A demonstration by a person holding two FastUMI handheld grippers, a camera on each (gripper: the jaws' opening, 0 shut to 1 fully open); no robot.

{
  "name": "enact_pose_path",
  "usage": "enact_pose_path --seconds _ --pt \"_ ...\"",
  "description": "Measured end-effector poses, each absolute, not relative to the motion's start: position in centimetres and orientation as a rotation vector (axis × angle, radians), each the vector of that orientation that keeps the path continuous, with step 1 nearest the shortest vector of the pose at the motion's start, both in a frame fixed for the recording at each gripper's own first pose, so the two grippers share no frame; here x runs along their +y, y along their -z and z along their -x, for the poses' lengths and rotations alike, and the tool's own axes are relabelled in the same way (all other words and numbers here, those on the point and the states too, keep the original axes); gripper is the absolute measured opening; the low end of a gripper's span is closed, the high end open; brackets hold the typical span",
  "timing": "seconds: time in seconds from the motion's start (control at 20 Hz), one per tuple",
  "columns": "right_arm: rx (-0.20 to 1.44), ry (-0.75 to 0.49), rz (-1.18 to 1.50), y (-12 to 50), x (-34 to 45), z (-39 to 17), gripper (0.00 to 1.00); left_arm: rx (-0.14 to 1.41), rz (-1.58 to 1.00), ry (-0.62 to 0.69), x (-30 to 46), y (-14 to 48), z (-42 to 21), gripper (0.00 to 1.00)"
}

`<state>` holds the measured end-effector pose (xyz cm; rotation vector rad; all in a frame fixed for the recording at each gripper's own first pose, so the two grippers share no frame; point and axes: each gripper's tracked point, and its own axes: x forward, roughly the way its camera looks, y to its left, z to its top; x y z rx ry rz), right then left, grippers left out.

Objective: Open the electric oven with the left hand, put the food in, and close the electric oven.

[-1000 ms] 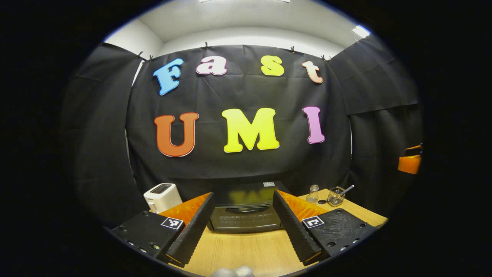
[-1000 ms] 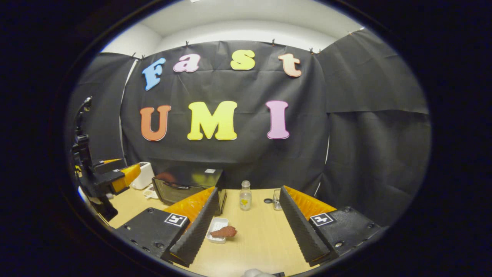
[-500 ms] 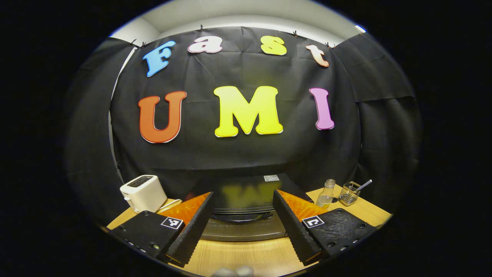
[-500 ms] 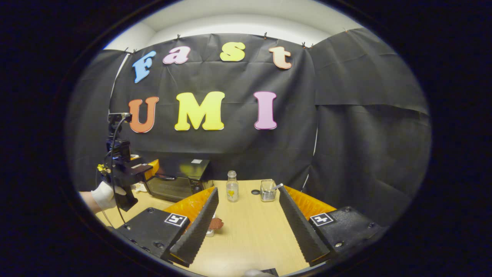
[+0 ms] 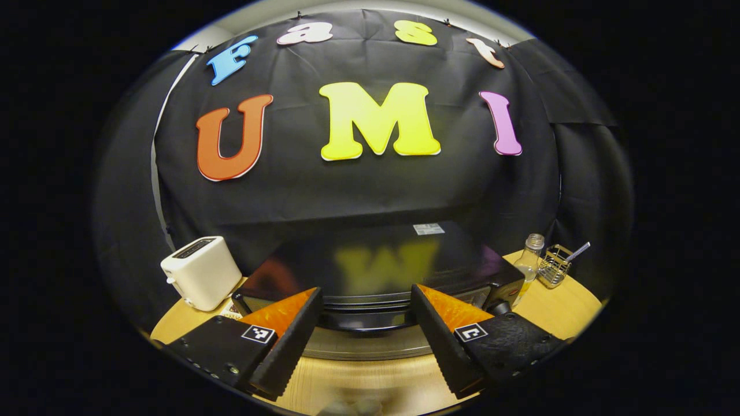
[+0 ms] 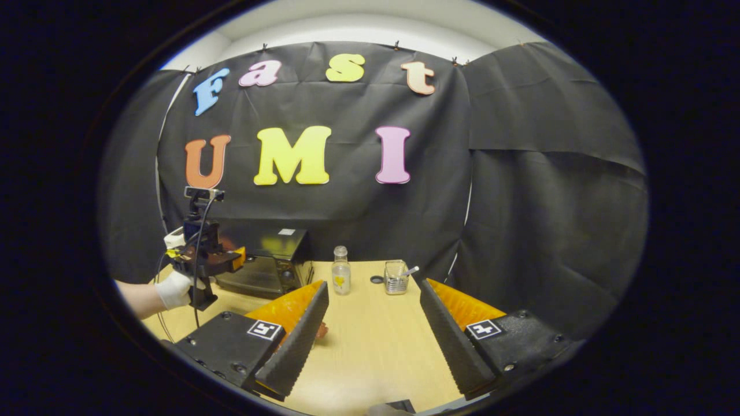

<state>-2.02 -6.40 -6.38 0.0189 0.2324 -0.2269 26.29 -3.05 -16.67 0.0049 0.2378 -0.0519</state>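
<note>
**A:** Where is the left hand-held gripper (image 5: 365, 323) right now?

**B:** In the left gripper view its two fingers are spread wide and hold nothing. The electric oven (image 5: 376, 271) sits straight ahead, very close, its dark glossy top spanning the space between the fingers. The curved handle (image 5: 367, 320) on the oven's front lies between the two fingertips; I cannot tell whether either finger touches it. The door looks closed.

**A:** What else is near it?

**B:** A white toaster (image 5: 201, 271) stands on the counter (image 5: 555, 303) ahead and to the left of the fingers. Ahead and to the right are a small glass bottle (image 5: 529, 260) and, just beyond it, a wire basket (image 5: 554, 266) with a utensil sticking out.

**A:** And the right hand-held gripper (image 6: 373, 320)?

**B:** In the right gripper view its fingers are also wide apart and empty, hovering over bare counter. The food (image 6: 321, 330), a reddish-brown piece, peeks out just beside the inner edge of its left finger, mostly hidden behind it.

**A:** Can that view see the other side?

**B:** Yes. Far ahead and to the left, a gloved hand (image 6: 173, 290) holds the left hand-held gripper up against the front of the oven. The bottle and basket stand ahead, between the right fingers.
</note>
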Motion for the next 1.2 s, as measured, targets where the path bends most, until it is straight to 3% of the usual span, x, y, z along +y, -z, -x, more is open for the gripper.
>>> enact_pose_path --seconds 0.5,0.55,0.6,1.2 --pt "0.229 0.215 -0.044 6.3 -6.3 1.7 1.00 0.268 0.004 0.046 -3.2 17.0 -24.5 0.97" --pt "0.232 0.214 -0.044 6.3 -6.3 1.8 0.96 0.270 0.004 0.047 -3.2 17.1 -24.1 0.98" --pt "0.233 0.210 -0.043 6.4 -6.3 1.8 1.00 0.273 0.005 0.048 -3.2 17.2 -23.6 0.97" --pt "0.261 0.134 -0.047 7.9 -3.8 3.7 1.00 0.360 0.009 0.088 -3.7 22.3 -14.6 0.97"
